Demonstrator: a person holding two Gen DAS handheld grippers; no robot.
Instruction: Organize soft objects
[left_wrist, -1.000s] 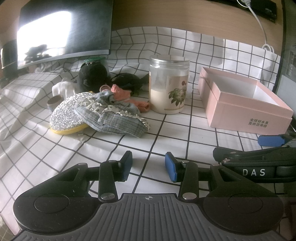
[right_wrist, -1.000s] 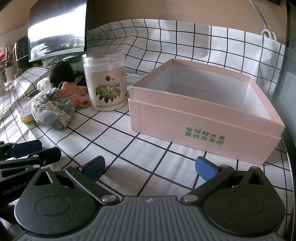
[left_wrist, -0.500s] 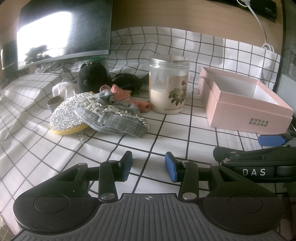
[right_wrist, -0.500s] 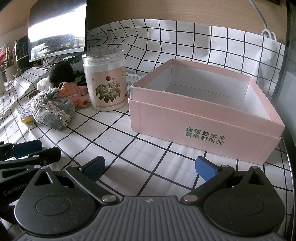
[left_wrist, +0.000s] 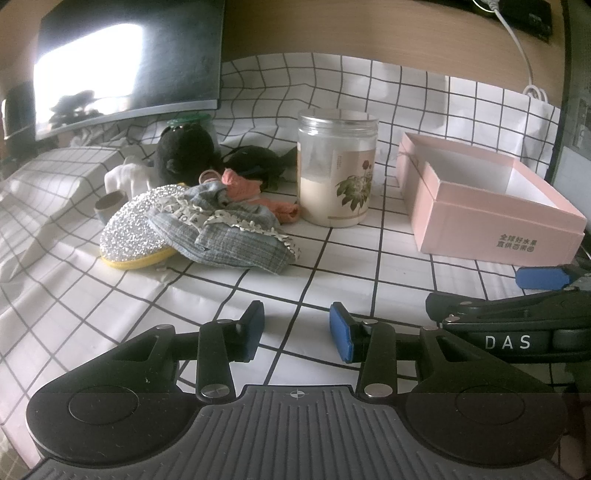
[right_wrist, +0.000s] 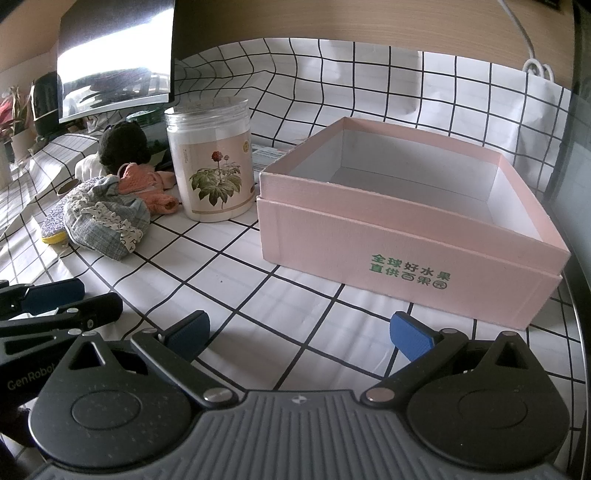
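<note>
A pile of soft things lies at the left: a grey plaid cloth with lace trim (left_wrist: 229, 236) (right_wrist: 107, 225), a glittery silver pad with a yellow edge (left_wrist: 133, 232), a pink knitted piece (left_wrist: 243, 188) (right_wrist: 144, 184) and black plush toys (left_wrist: 184, 153). An open, empty pink box (left_wrist: 491, 225) (right_wrist: 406, 236) stands at the right. My left gripper (left_wrist: 297, 332) is open and empty, low over the cloth-covered table in front of the pile. My right gripper (right_wrist: 299, 330) is open wide and empty in front of the box.
A clear jar with a flower label (left_wrist: 338, 170) (right_wrist: 212, 166) stands between the pile and the box. A dark monitor (left_wrist: 125, 66) stands at the back left. A white cable (left_wrist: 524, 62) hangs at the back right. A white checked cloth (left_wrist: 369, 266) covers the table.
</note>
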